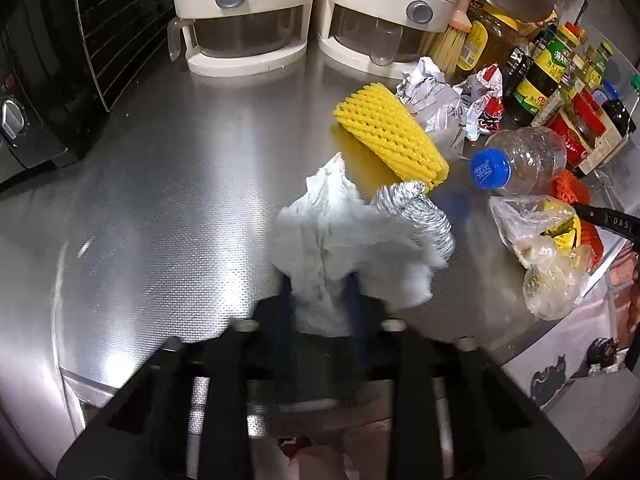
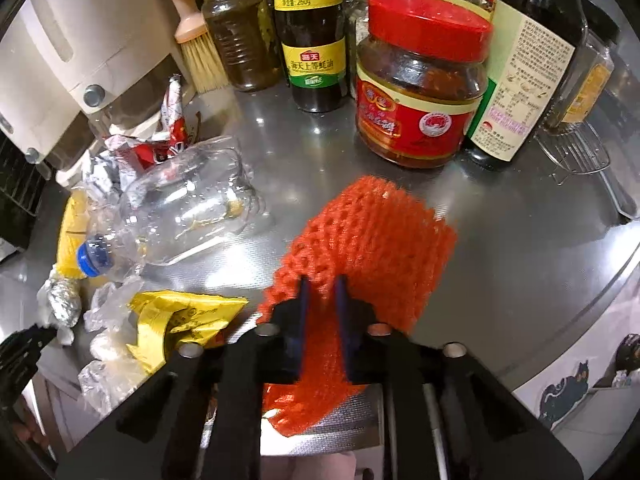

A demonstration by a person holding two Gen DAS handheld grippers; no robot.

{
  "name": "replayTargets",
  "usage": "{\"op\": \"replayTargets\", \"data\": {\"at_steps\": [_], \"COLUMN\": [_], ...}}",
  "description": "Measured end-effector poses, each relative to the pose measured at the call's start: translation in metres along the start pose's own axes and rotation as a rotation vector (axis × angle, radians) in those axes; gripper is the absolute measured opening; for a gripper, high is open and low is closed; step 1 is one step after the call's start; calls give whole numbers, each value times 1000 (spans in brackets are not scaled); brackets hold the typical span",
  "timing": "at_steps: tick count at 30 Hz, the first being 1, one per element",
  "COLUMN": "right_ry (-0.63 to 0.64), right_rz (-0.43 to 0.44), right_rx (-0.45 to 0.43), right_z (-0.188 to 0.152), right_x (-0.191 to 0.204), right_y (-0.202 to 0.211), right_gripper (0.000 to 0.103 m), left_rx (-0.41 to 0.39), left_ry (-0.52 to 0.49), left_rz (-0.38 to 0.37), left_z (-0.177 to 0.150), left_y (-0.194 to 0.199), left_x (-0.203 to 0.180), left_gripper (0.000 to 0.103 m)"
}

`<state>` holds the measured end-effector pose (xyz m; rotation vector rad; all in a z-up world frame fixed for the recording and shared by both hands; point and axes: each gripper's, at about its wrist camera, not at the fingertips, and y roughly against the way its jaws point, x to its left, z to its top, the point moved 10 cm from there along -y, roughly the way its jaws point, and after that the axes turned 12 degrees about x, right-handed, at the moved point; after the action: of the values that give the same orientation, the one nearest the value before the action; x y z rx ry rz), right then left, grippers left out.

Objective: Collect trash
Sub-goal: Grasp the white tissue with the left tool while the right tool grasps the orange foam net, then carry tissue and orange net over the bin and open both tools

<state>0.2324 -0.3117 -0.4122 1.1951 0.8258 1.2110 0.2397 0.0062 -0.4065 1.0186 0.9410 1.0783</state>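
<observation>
My left gripper (image 1: 318, 280) is shut on a crumpled white paper towel (image 1: 340, 240) over the steel counter (image 1: 160, 200). Behind it lie a foil ball (image 1: 416, 208), a yellow foam fruit net (image 1: 392, 136), crumpled wrappers (image 1: 452, 96), a clear plastic bottle with a blue cap (image 1: 524, 160) and a plastic bag with a yellow packet (image 1: 544, 248). My right gripper (image 2: 322, 284) is shut on an orange foam net (image 2: 368, 240). In the right wrist view the bottle (image 2: 180, 208), the yellow packet in its bag (image 2: 176, 320) and the foil ball (image 2: 60, 300) lie to its left.
Two cream dispensers (image 1: 240, 12) stand at the back, a black oven (image 1: 36, 80) at the left. Sauce bottles and jars (image 2: 420, 80) crowd the back right beside a wire rack (image 2: 576, 152). The counter edge (image 2: 580, 320) runs along the right.
</observation>
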Motion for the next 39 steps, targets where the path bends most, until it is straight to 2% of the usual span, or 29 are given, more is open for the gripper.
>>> {"op": "replayTargets", "data": {"at_steps": [5,12,19,27,32,39], "right_ry": [6,3,6,13,22,18], "right_rz": [-3,10,36,96,107,120], "right_rx": [-19,-74,-114,-125,-103,-30], "right_z": [0,-2,-17,-69,-101,-155], "right_x": [0,-6,-11,-10,-5,-1], "right_y": [9,43,71,99,94,64], "right_gripper": [12,12,12,12,12,12], "left_rx": [-3,-66,-115,-133,-116,-37], "left_ry": [-2,-8,-21,-54,-65,-99], "left_rz": [-12,-15,-23,-39,-56,-87], "left_z": [0,-1,-19,-61,-94,-149], "left_y": [4,35,69,95,97,71], "left_x": [-2,-11,-25,-47,-56,-73], "left_gripper": [7,6,6,6,6,6]}}
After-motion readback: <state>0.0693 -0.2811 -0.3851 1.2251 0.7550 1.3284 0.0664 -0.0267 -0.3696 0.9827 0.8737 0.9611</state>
